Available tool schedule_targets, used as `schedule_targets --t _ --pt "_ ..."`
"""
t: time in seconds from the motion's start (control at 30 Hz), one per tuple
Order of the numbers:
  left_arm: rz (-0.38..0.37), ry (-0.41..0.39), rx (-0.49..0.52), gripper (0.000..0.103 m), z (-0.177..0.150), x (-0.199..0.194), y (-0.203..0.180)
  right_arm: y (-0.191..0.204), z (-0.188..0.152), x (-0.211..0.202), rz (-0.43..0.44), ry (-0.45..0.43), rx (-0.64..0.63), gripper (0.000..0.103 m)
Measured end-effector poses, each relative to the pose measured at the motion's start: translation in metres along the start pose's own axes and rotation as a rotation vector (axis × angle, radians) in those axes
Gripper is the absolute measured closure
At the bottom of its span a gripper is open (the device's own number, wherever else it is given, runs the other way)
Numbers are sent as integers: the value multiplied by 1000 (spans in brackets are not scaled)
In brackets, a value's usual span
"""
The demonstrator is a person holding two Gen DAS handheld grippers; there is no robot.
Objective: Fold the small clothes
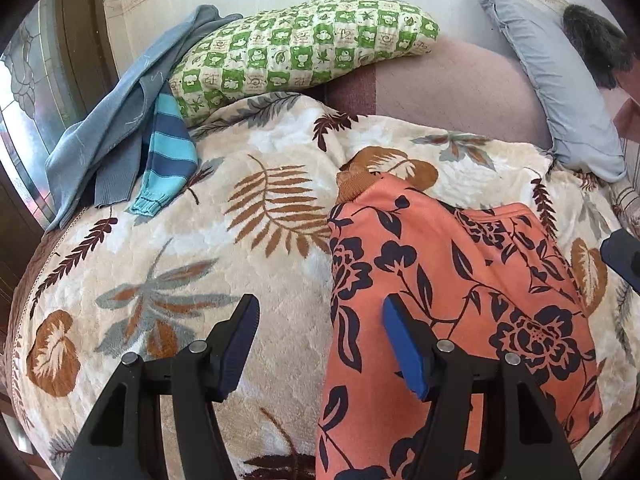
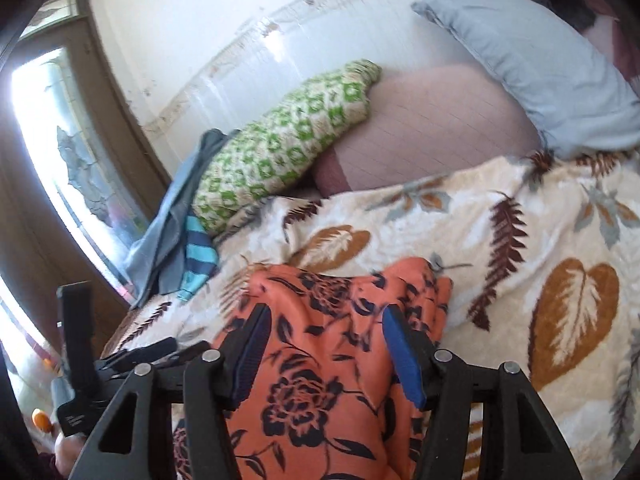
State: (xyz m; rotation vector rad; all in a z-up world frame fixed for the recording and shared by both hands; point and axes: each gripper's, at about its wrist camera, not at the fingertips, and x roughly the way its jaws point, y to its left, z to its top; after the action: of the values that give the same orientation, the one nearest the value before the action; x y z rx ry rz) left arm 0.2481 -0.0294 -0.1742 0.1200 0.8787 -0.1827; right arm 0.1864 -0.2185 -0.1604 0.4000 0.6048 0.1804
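Observation:
An orange garment with dark navy flowers lies spread on the leaf-print blanket, a brown ribbed cuff at its far end. My left gripper hangs open above the garment's left edge, one finger over the blanket and the other over the fabric, with nothing pinched. In the right wrist view the orange garment lies bunched below my right gripper, whose blue pads stand apart and do not press it. The black frame of the left gripper shows at the lower left of that view.
A green checked pillow leans against the white wall behind. A grey-blue garment and a teal striped sleeve lie piled at the back left by a window. A grey-blue pillow stands at the back right.

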Motion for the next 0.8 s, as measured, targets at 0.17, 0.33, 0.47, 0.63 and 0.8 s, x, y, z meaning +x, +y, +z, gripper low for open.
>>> schedule_targets --t 0.17,0.33,0.47,0.63,0.8 --pt "58 44 33 26 -3 20 -5 -25 -29 69 -69 361 114 69" --pt "34 38 -14 25 3 21 0 -46 -18 61 -32 323 221 85" --pt "24 -22 -1 25 12 13 -6 -31 -8 52 -53 218 127 84" --pt "44 35 46 24 15 36 -13 -26 -5 72 -126 261 87 82" --pt "73 49 85 22 11 43 -20 -33 -14 88 -159 318 69 81"
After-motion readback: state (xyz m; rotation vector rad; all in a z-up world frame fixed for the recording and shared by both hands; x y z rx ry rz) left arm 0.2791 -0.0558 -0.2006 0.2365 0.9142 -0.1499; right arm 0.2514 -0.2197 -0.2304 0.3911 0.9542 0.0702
